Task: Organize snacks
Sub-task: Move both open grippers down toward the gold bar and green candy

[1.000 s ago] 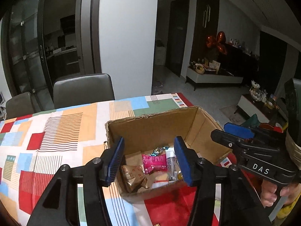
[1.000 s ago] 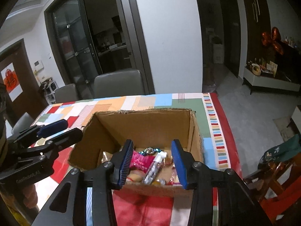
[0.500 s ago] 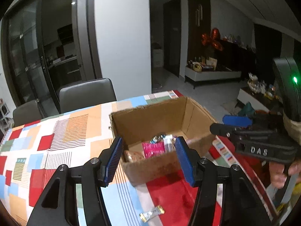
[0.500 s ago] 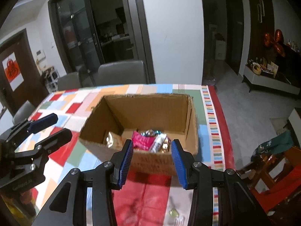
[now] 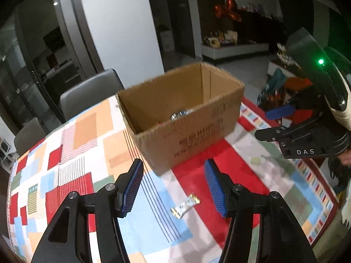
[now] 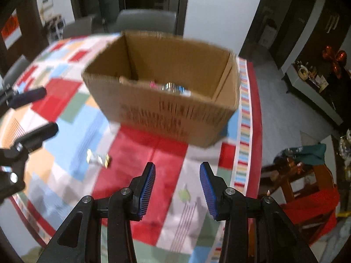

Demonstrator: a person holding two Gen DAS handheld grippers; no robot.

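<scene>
An open cardboard box [image 5: 193,131] [image 6: 175,111] stands on the patchwork tablecloth [image 5: 65,164] with several snacks inside, mostly hidden by its front wall. A small gold-and-white wrapped snack [image 5: 185,202] [image 6: 98,159] lies on the cloth in front of the box. A pale green candy [image 5: 255,160] [image 6: 183,195] lies nearer the right side. My left gripper [image 5: 173,188] is open and empty, above the cloth near the wrapped snack. My right gripper [image 6: 177,191] is open and empty, beside the green candy; it also shows in the left wrist view [image 5: 272,122].
Grey chairs [image 5: 87,96] [image 6: 144,22] stand behind the table. The table's right edge [image 6: 256,131] drops to a tiled floor, with a wooden chair holding red and green cloth [image 6: 307,188] beside it.
Both grippers have pulled back and down from above the box toward the near side of the table. The loose snacks on the cloth have come into view. Both stay open.
</scene>
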